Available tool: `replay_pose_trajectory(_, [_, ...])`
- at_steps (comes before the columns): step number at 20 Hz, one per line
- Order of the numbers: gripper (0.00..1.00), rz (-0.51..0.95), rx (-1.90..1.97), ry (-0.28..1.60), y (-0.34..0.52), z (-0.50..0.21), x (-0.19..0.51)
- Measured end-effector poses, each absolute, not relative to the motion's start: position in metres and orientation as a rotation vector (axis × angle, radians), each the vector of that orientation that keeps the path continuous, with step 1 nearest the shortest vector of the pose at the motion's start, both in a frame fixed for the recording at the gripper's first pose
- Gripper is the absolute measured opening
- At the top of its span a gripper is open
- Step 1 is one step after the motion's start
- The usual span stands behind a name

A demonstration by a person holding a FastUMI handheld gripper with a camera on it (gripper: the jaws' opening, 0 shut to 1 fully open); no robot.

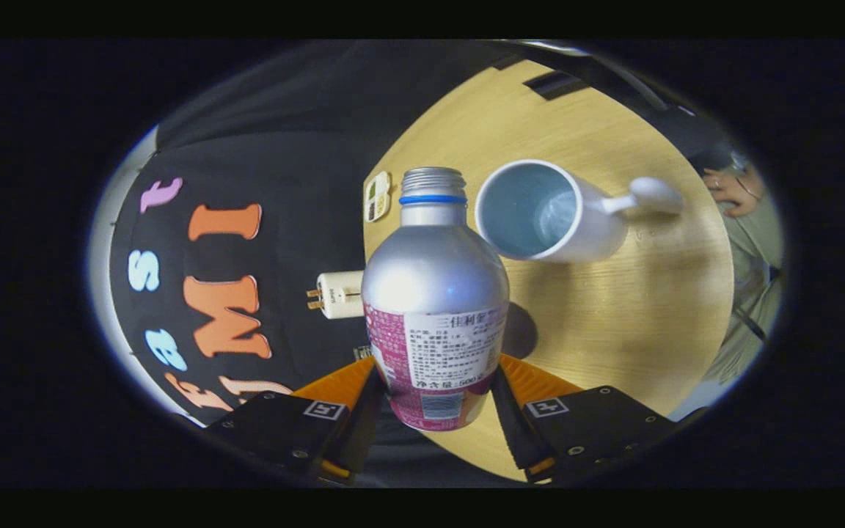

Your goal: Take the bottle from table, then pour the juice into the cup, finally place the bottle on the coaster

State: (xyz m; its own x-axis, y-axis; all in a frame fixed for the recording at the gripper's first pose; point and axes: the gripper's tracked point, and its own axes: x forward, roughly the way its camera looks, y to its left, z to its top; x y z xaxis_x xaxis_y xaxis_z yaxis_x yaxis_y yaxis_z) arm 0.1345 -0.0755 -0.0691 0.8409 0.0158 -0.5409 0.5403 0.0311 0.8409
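Wall side: white plug adapter [339, 294] just left of bottle, at table edge; small sticker/tag [378, 196] up-left of bottle neck.
Bottle: silver bottle [433, 293] w/ blue neck ring, cap off, mouth open; lower body sits between the two fingers, appears lifted off table [650, 308], since a dark shadow lies on the wood just right of it.
Gripper: gripper [433, 400] clamped on bottle, both fingers pressing label area from either side; firm hold as far as I can see.
Cup: white cup [547, 213] w/ handle, just right of bottle neck, its opening turned toward the camera; inside looks pale blue, can't tell any juice in it.
Person: hand [734, 192] and sleeve far right of bottle, past cup, beyond table edge.
Coaster: can't say where it is.
Done: step 1 (take bottle) looks complete, bottle in grip.
Now: prob. start of pour; bottle mouth near cup rim but beside it, not over it.
Left: bring mouth over cup, tip, pour, then set bottle on coaster.
Progress: approx one third, my est.
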Motion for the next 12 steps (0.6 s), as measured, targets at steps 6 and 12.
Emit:
replay_pose_trajectory(6, [0.74,-0.424,1.065,0.428,-0.086,-0.071,0.128])
replay_pose_trajectory(12, [0.75,-0.456,0.638,0.359,-0.100,-0.059,0.126])
